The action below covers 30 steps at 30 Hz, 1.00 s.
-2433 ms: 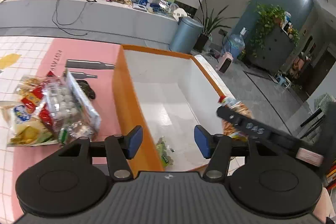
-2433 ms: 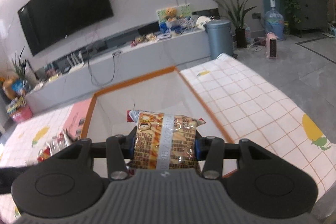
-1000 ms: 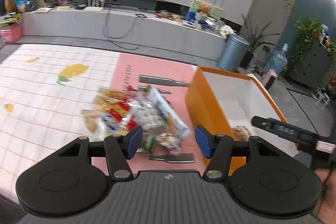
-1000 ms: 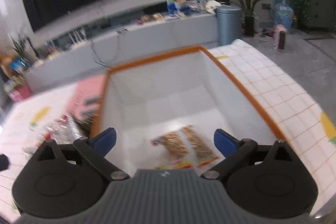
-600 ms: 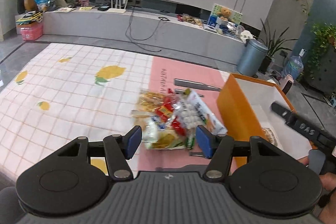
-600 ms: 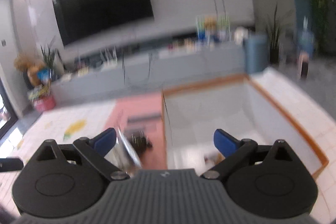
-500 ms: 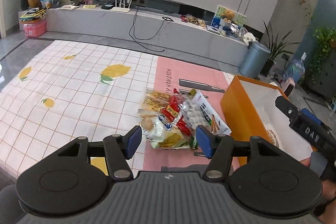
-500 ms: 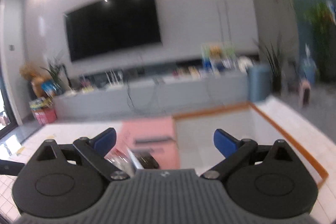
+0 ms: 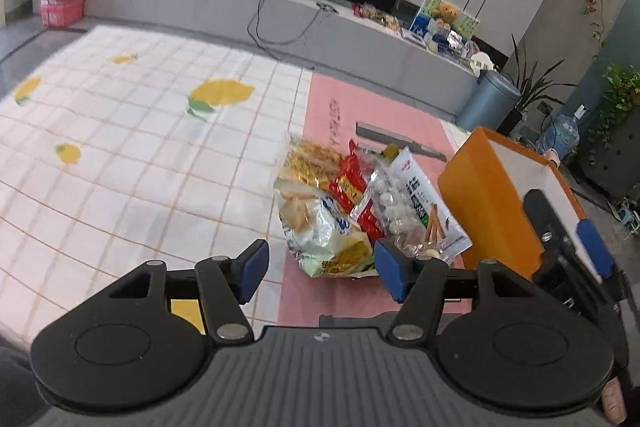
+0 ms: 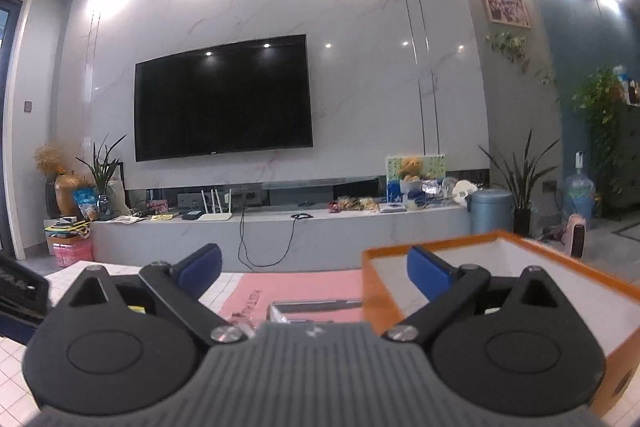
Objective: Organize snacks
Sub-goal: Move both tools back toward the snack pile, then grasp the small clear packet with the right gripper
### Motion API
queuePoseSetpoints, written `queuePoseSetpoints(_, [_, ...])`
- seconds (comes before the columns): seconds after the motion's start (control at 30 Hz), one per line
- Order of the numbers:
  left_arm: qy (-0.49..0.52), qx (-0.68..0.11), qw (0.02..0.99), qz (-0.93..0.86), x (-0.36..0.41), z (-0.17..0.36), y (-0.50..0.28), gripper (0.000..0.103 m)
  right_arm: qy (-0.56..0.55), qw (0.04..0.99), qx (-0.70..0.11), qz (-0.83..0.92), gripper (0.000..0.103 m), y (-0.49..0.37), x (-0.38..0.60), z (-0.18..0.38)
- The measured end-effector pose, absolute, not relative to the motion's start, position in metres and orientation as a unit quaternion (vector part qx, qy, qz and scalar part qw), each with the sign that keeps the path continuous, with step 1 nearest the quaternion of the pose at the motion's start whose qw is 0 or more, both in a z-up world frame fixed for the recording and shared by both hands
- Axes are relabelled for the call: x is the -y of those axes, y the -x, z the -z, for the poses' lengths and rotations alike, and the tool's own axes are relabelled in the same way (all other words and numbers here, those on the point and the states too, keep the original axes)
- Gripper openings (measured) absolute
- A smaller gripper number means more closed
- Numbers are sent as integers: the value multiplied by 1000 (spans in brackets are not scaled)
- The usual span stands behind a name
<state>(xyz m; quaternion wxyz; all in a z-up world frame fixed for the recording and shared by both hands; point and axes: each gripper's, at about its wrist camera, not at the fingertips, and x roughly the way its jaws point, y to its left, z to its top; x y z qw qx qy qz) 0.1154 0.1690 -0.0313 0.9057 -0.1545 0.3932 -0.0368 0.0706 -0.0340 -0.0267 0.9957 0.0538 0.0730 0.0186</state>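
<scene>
Left wrist view: left gripper [image 9: 318,269] open, blue-padded jaws apart and empty, above the near edge of the pile of crinkly plastic snack packets [image 9: 360,211]. Pile lies on the pink mat [image 9: 332,115], just left of the orange-walled cardboard box with white inside [image 9: 486,211]. Right gripper [image 9: 568,247] at the box's near corner.

Right wrist view: right gripper [image 10: 314,271] open wide, empty, aimed level at the wall-mounted black TV [image 10: 222,99]. Box [image 10: 600,283] at right; snacks mostly hidden.
</scene>
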Motion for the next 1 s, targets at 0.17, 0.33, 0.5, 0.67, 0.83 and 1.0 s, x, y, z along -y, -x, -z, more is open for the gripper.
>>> queuePoseSetpoints(0.17, [191, -390, 899, 53, -174, 56, -129, 71, -41, 990, -135, 7, 94, -92, 20, 55])
queuePoseSetpoints(0.33, [236, -394, 885, 79, -180, 75, -141, 71, 18, 989, -140, 33, 94, -103, 2, 70])
queuePoseSetpoints(0.5, [242, -410, 877, 68, -180, 90, -152, 71, -15, 982, -186, 12, 86, -108, -3, 74])
queuePoseSetpoints(0.67, [252, -418, 871, 62, -183, 97, -156, 71, -21, 971, -234, 34, 78, -123, 0, 90])
queuePoseSetpoints(0.83, [250, -424, 868, 62, -180, 102, -158, 71, -71, 956, -278, 55, 69, -140, 16, 106])
queuePoseSetpoints(1.0, [245, -431, 866, 64, -179, 105, -160, 71, -59, 958, -276, 57, 68, -145, 11, 110])
